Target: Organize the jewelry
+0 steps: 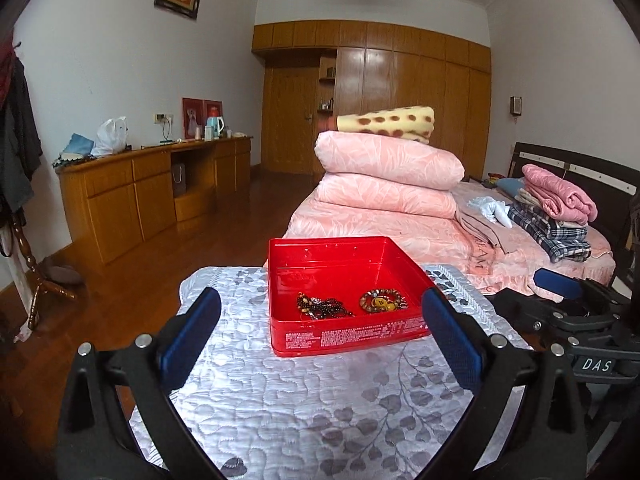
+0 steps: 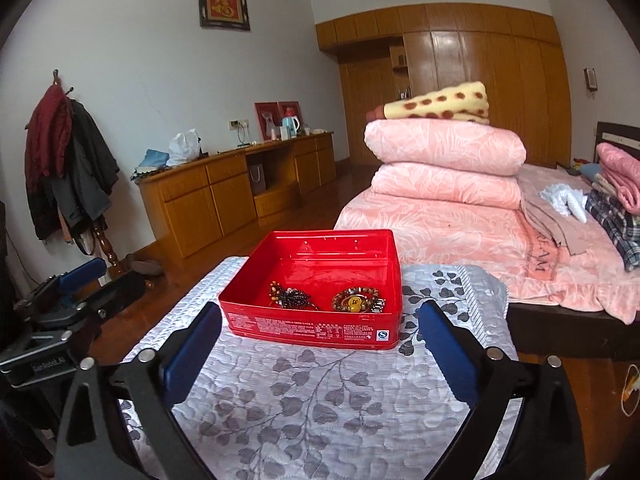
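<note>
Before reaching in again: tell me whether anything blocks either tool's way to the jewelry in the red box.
Nothing visible does. The red box is lidless, with only bare quilted cloth before the open left tool and right tool. Its low front wall faces both; the dark beads and amber bracelet lie uncovered inside.

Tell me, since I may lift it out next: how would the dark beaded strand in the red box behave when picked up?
The dark beaded strand lies in a loose heap inside the red box, so it would probably hang floppy and uncoil. Its small glossy beads may slip between pads. It looks light.
</note>
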Available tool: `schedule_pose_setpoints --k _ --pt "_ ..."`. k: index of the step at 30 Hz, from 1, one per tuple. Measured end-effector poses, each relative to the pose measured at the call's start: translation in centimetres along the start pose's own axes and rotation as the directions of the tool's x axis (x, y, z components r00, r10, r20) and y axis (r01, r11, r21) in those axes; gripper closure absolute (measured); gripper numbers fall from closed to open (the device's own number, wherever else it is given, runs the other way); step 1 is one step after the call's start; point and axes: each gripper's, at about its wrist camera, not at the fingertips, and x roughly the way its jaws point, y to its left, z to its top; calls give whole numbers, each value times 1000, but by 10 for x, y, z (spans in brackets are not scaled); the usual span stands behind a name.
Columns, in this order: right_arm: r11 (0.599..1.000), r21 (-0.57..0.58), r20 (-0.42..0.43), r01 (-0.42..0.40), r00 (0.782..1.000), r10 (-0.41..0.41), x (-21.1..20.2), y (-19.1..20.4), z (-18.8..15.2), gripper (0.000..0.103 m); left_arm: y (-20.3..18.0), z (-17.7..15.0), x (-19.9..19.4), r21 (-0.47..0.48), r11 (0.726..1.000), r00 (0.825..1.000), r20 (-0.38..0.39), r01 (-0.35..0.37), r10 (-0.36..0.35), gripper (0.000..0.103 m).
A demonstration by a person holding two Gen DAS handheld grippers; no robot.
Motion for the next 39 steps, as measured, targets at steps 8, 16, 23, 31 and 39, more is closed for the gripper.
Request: schedule_pose_setpoints --k 8,16,23,31,39 --pt "1000 -28 54 15 998 -13 -31 10 1 6 -1 4 -36 2 1000 998 62 -6 6 6" --pt "999 -36 100 11 995 -7 -54 13 4 6 -3 6 -63 15 1000 994 111 -18 16 6" --pt "999 -51 132 -2 991 9 -73 22 6 6 -12 6 -75 46 998 991 130 -33 26 6" --pt "998 -57 144 -7 989 15 -81 25 7 6 -18 6 -84 60 998 989 143 -33 24 6" --pt "998 -59 151 -3 988 12 -86 26 7 6 -20 7 -90 53 998 988 150 -29 21 6"
